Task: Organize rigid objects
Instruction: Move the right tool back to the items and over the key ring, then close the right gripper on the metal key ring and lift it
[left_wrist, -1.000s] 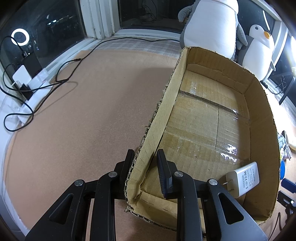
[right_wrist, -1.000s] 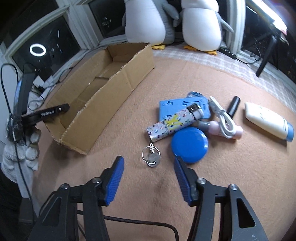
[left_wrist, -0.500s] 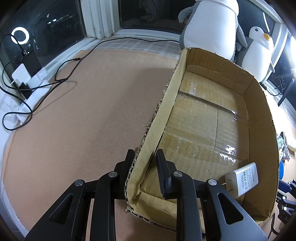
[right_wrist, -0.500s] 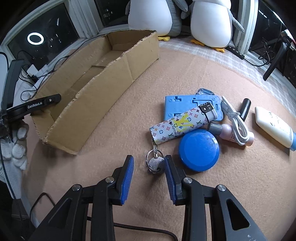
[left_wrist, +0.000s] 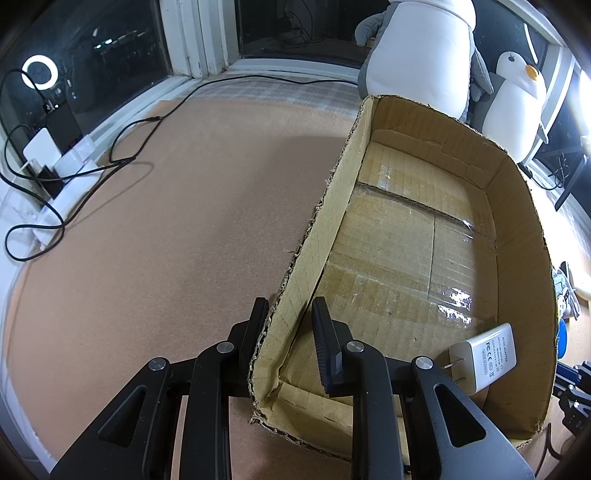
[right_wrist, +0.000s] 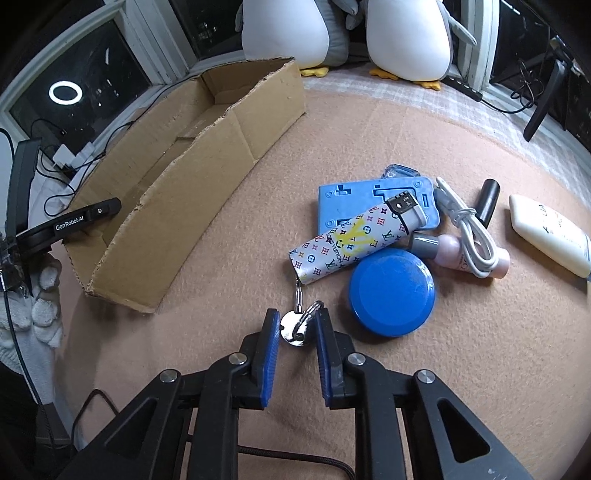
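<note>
My right claw (right_wrist: 294, 326) points steeply down with its blue jaws just closing around the key ring and tag (right_wrist: 295, 325), which lie between the pads, apparently not yet squeezed. From there the chain runs straight away to the patterned lighter (right_wrist: 354, 240), lying on a slant across the brown mat (right_wrist: 369, 118). My left claw (left_wrist: 290, 326) is clamped on the cardboard box (left_wrist: 532, 258) wall at its near corner, left of the lighter, white charger (left_wrist: 487, 356) inside.
</note>
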